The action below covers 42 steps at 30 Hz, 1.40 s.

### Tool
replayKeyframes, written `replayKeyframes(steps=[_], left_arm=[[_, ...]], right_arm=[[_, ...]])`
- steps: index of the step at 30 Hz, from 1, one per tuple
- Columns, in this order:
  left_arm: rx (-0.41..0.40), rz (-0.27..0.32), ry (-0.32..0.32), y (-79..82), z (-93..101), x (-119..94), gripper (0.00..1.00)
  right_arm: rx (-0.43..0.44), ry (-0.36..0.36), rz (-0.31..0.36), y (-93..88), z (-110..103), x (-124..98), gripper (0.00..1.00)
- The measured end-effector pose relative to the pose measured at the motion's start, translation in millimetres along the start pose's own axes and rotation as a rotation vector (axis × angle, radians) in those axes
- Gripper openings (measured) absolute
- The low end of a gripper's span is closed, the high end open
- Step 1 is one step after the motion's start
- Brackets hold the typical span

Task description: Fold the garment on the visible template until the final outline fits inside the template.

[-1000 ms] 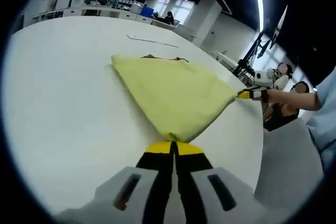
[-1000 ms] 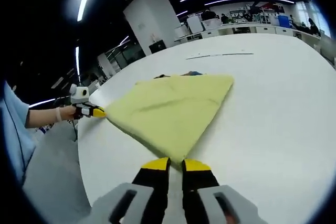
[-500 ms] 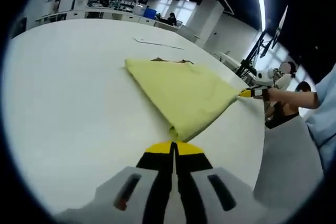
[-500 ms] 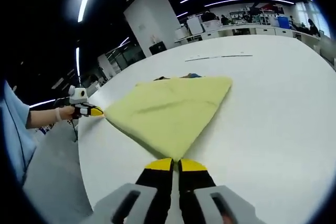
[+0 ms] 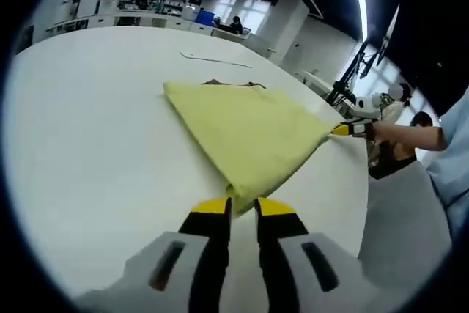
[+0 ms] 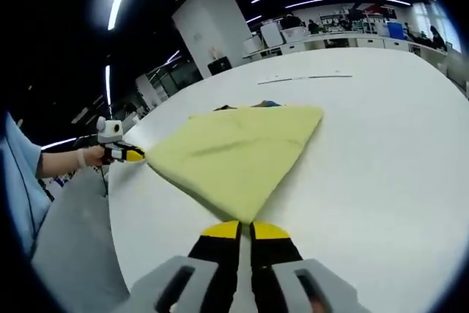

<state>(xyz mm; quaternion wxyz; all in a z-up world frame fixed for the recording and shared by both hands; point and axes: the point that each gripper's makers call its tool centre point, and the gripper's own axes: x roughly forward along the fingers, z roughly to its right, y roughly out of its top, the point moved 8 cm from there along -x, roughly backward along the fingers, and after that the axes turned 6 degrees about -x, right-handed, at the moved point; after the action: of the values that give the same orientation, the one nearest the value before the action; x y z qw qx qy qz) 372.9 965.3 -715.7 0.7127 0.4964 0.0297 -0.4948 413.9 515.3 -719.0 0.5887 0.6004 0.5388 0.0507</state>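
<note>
A yellow garment, folded into a flat wedge, lies on the white table. In the left gripper view, my left gripper stands open, its yellow tips on either side of the garment's near corner. The right gripper shows at the garment's right corner, held by a hand. In the right gripper view, the garment runs down into my right gripper, whose jaws are shut on its near corner. The left gripper sits at the far left corner there. Something dark peeks from under the garment's far edge.
A thin line or strip lies on the table beyond the garment. The table's rounded edge runs close to the right gripper. A person's sleeve is at the right. Desks and people fill the room behind.
My left gripper's jaws have opened and let go of the garment's corner. The right gripper's jaws closed on their corner a second ago and have stayed shut.
</note>
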Motion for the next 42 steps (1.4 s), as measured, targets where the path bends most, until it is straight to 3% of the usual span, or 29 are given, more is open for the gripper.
replayKeyframes(steps=[13,24,27,31,36,38,42], left_arm=[[-0.024,-0.016,0.004,-10.3,-0.3,-11.2,0.0],[-0.071,-0.002,0.016,-29.0,0.8,-28.3,0.0],[-0.074,0.001,0.026,-32.6,1.1,-30.2,0.0],[-0.067,0.003,0.028,-33.4,4.7,-29.8,0.0],[-0.03,0.028,0.071,-28.4,6.1,-34.9,0.26],[0.001,0.041,0.082,-24.7,7.6,-37.1,0.33],[0.045,0.072,0.104,-17.7,15.0,-40.3,0.52]], right_arm=[[-0.009,0.011,0.005,-3.2,-3.3,-6.4,0.0],[-0.017,0.062,-0.025,-25.3,-22.1,-13.3,0.0],[-0.026,0.049,-0.047,-32.5,-20.8,-17.1,0.0],[-0.001,0.04,-0.023,-32.2,-19.3,-23.6,0.0],[-0.009,0.029,0.03,-21.1,-22.0,-32.3,0.0],[-0.022,0.025,0.041,-16.8,-24.1,-34.9,0.06],[-0.066,-0.008,0.051,-10.9,-27.8,-37.8,0.31]])
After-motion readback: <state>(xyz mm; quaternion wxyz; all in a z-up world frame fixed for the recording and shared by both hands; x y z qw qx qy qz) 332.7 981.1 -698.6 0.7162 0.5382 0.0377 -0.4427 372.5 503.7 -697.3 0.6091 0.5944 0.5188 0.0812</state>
